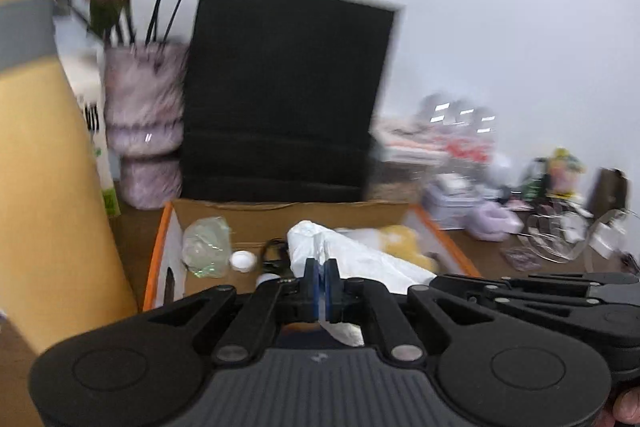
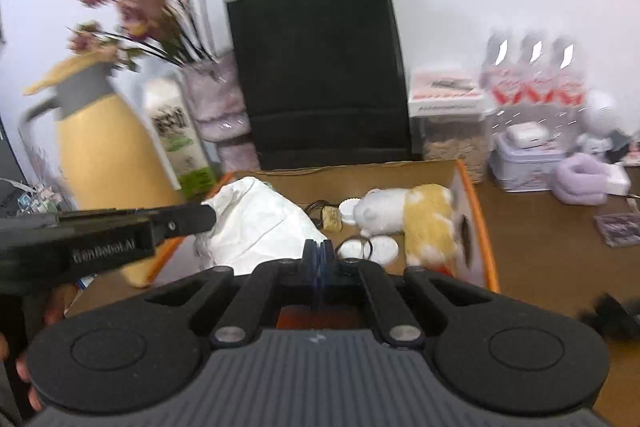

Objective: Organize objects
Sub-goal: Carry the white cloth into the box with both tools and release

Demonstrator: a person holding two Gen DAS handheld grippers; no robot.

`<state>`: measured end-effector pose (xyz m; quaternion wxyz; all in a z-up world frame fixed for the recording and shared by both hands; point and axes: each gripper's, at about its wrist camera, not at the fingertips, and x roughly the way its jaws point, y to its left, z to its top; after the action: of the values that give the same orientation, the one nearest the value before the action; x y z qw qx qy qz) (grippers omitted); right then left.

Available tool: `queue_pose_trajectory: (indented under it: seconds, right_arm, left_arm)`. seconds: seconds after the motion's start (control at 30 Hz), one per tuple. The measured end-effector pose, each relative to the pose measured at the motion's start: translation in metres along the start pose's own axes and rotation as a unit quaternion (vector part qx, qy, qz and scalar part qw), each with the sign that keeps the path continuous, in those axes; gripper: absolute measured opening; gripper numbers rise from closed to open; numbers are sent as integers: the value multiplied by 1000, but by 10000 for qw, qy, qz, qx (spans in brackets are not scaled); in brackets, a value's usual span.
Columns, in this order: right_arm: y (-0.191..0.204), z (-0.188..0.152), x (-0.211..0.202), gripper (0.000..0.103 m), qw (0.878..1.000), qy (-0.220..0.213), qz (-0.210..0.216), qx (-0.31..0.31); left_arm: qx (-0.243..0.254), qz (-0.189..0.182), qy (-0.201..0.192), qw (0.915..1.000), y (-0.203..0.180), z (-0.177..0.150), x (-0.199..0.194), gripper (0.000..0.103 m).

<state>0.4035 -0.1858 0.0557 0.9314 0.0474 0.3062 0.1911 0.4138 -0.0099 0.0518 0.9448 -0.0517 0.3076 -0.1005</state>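
Your left gripper (image 1: 321, 269) is fully closed, its fingers pinching a fold of the white plastic bag (image 1: 360, 259). Your right gripper (image 2: 319, 254) is closed too, holding nothing. Both hover over the cardboard box (image 2: 474, 211); the bag lies inside it beside the plush toy (image 2: 416, 215), the black paper bag (image 2: 320, 67) behind.

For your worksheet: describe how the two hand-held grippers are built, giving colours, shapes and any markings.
Both the left gripper and the right gripper have matte black linkage arms with round discs and silver pivot pins, mounted on a grey ribbed body. Their fingertips carry blue pads. Seen from the right wrist, the left gripper's side bears white lettering, too blurred to read.
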Motion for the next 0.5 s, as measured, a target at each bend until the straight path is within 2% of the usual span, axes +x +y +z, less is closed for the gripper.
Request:
queue_pose_trajectory:
  seconds: [0.07, 0.17, 0.23, 0.3, 0.33, 0.37, 0.43, 0.47, 0.5]
  right_arm:
    - [-6, 17, 43, 2, 9994, 349, 0, 49]
    - [-15, 28, 111, 2, 9932, 1038, 333, 419]
    - [-12, 29, 145, 2, 9899, 1322, 308, 416]
    - [-7, 28, 171, 3, 9867, 1548, 317, 372]
    - [-3, 26, 179, 5, 9855, 1632, 309, 352]
    - [2, 24, 187, 6, 9836, 1750, 319, 287]
    - [10, 21, 189, 8, 9818, 1838, 460, 160]
    - [14, 20, 185, 16, 9834, 1761, 435, 89]
    - [16, 20, 181, 21, 9849, 1693, 367, 18]
  left_arm:
    - [-68, 195, 151, 9997, 12, 3, 30, 1]
    - [-24, 554, 481, 9973, 34, -6, 67, 1]
    - [-85, 665, 585, 9960, 47, -18, 76, 3]
    - [-97, 780, 686, 9945, 58, -25, 83, 12]
    - [-27, 679, 634, 9957, 60, -26, 80, 12]
    - [15, 629, 611, 9961, 61, -26, 76, 16]
    - [39, 599, 485, 9970, 60, -22, 65, 36]
    - [80, 611, 409, 9973, 58, -19, 58, 47]
    - [101, 624, 333, 9974, 54, -17, 50, 50]
